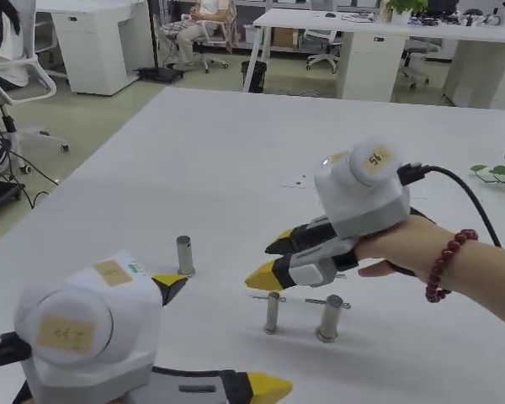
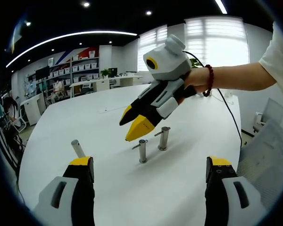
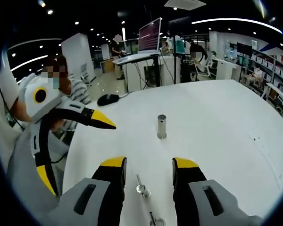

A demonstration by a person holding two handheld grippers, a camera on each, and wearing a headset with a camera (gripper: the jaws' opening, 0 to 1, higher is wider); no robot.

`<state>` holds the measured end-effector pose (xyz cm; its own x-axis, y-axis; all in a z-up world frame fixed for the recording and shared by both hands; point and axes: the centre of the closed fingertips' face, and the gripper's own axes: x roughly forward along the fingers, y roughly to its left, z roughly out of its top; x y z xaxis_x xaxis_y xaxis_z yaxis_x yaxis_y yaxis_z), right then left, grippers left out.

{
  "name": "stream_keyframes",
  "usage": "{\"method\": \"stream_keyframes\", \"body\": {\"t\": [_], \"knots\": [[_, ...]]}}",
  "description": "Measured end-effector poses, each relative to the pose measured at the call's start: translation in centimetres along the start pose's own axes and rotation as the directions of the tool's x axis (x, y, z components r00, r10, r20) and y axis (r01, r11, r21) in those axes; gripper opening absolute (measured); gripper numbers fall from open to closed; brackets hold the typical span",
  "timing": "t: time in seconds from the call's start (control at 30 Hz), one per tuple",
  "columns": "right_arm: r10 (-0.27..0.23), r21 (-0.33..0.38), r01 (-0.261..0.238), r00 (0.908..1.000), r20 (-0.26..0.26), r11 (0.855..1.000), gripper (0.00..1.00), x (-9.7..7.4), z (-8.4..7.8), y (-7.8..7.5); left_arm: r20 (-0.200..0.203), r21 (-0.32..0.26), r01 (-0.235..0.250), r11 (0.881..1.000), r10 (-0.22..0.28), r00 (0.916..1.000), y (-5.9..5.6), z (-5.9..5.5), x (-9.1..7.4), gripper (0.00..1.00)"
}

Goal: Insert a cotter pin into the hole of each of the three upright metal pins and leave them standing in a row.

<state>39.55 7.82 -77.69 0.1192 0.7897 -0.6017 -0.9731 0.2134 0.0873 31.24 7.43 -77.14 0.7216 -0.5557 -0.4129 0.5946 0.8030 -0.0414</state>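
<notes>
Three upright metal pins stand on the white table [image 1: 236, 151]. The left pin [image 1: 185, 255] [image 2: 78, 148] [image 3: 161, 126] is bare and stands apart. The middle pin [image 1: 272, 312] [image 2: 142, 150] [image 3: 141, 188] and the right pin [image 1: 329, 317] [image 2: 163, 138] each carry a cotter pin through the top. My right gripper [image 1: 265, 261] [image 2: 134, 125] [image 3: 149, 163] hovers open just above and behind the middle pin, nothing between its fingers. My left gripper [image 1: 223, 337] [image 2: 149, 162] is wide open and empty near the table's front edge, in front of the pins; its fingertip [image 3: 104, 121] points toward the bare pin.
Green leaves [image 1: 498, 168] lie at the table's right edge, and the right gripper's black cable [image 1: 463, 189] trails that way. A small white slip [image 1: 296, 179] lies farther back. A dark mouse [image 3: 108, 99] sits on the table. Desks, chairs and seated people are beyond the table.
</notes>
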Motion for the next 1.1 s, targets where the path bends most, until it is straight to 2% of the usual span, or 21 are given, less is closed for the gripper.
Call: {"method": "stream_keyframes", "body": {"t": [0.2, 0.43, 0.6, 0.77, 1.1], "knots": [[-0.018, -0.021, 0.018, 0.9997, 0.016, 1.000, 0.41, 1.8, 1.0, 0.0, -0.013, 0.002, -0.024, 1.000, 0.024, 0.9996, 0.5, -0.4, -0.6, 0.99], [-0.045, -0.007, 0.046, 0.9974, 0.057, 0.999, 0.38, 3.7, 2.2, -0.3, -0.021, 0.007, -0.036, 0.999, 0.036, 0.9991, 0.9, -0.6, -0.8, 0.99], [-0.058, 0.010, 0.058, 0.9929, 0.104, 0.998, 0.37, 5.2, 3.3, -0.4, -0.009, -0.009, -0.052, 0.999, 0.052, 0.9986, 1.2, -0.4, -0.9, 0.98], [-0.081, 0.003, 0.081, 0.9870, 0.139, 0.997, 0.36, 6.6, 4.1, -0.9, -0.020, -0.005, -0.055, 0.998, 0.055, 0.9983, 1.2, -0.7, -0.9, 0.97], [-0.123, 0.037, 0.118, 0.9766, 0.176, 0.992, 0.30, 8.8, 4.6, -2.0, -0.008, -0.028, -0.071, 0.997, 0.071, 0.9975, 2.0, -0.8, -1.1, 0.95]]}}
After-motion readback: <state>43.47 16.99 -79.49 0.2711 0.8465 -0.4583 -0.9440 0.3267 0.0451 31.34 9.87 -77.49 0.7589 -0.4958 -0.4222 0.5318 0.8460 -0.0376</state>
